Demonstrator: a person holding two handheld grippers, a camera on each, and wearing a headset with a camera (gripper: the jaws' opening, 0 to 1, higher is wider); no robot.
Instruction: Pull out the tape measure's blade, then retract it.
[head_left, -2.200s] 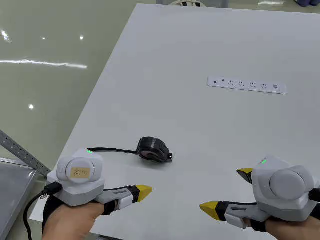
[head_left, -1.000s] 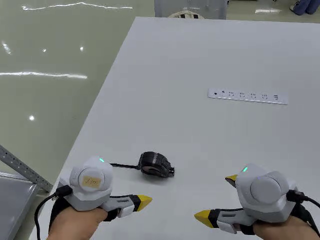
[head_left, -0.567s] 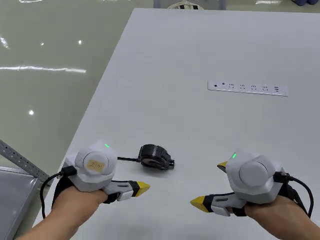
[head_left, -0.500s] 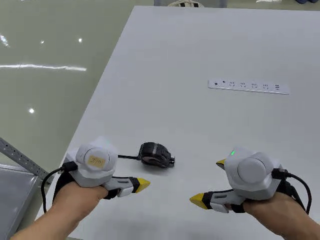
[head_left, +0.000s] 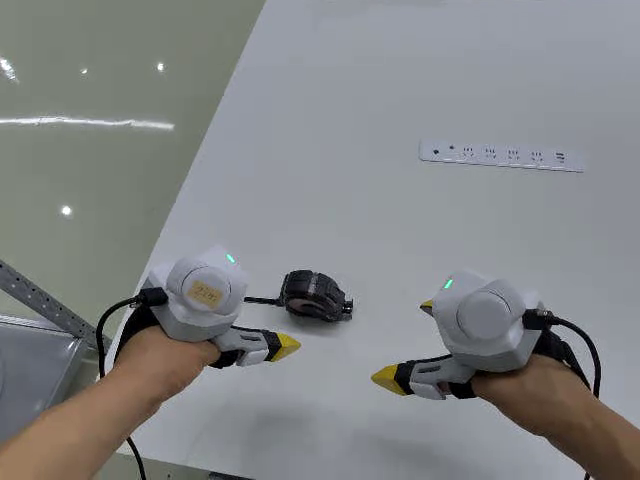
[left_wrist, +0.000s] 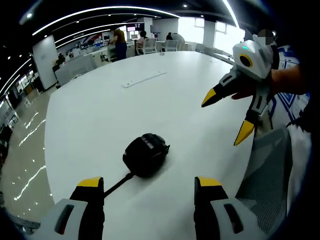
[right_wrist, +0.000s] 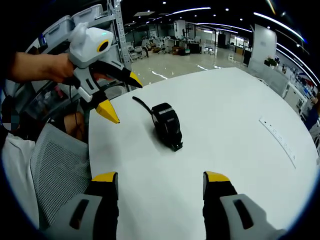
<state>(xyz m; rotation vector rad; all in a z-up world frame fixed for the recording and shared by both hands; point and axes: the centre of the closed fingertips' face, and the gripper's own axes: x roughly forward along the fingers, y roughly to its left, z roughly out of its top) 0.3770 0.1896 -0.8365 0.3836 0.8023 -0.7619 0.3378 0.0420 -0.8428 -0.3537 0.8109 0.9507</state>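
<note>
While both hung just above the near part of the desk (head_left: 400, 90), the left gripper (left_wrist: 149, 182) had its yellow-tipped jaws spread wide with nothing between them, and the right gripper (right_wrist: 160, 176) was just as wide open and just as empty. Between the two, nearer the left one and touched by neither, the black tape measure (head_left: 313, 295) lay on the desk, its blade wound in

The right gripper view faced the case's mouth end, where the blade's hook sat against the body. The left gripper view faced the opposite end, where a black strap (left_wrist: 117, 184) trailed from the case toward that gripper's own jaws. Each gripper view also caught the other gripper from the front, jaws apart, along with a grey mesh chair (left_wrist: 265, 165) at the desk's near edge. The head view alone gave the glossy green floor (head_left: 100, 100) and the desk's long left edge, which ran close beside the left gripper

Beyond the tape measure the white top lay open, wide and bare, as far as a white power strip (head_left: 500, 156) well apart toward the far right. A metal rack (head_left: 35, 298) stood off the desk's near left corner. Nothing lay between either gripper and the tape measure
</note>
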